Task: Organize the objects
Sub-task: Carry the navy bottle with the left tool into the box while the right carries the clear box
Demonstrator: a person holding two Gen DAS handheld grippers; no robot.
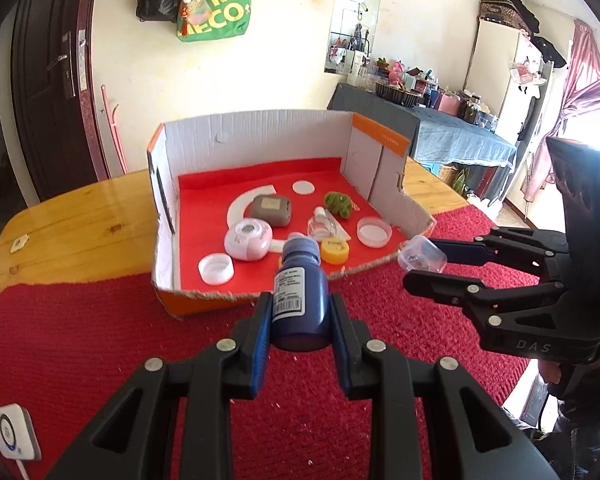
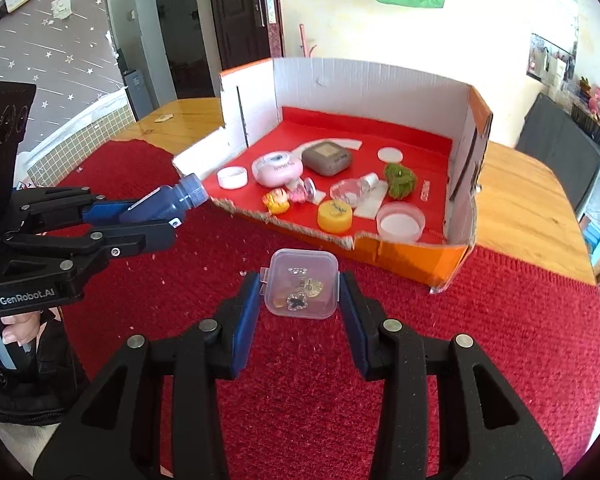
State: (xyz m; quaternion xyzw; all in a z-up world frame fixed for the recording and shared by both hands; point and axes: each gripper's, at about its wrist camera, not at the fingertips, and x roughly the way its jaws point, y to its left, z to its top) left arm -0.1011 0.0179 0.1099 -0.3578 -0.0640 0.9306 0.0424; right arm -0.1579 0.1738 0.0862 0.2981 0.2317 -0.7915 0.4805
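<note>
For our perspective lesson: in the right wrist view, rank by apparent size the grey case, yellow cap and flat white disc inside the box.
1. grey case
2. yellow cap, though it sits nearer the camera
3. flat white disc

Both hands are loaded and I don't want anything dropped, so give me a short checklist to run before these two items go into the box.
1. Left gripper clamped on the blue bottle: ok, both pads press its sides.
2. Right gripper clamped on the clear plastic case: ok in the left wrist view, where the case hangs off the cloth.
3. Case lid closed over the trinkets: cannot tell.
4. Bottle cap on: ok, cap points toward the box.
5. Low torn front edge of the cardboard box faces both grippers: ok.
6. Free red floor inside: ok, bare strip behind the grey case.
</note>
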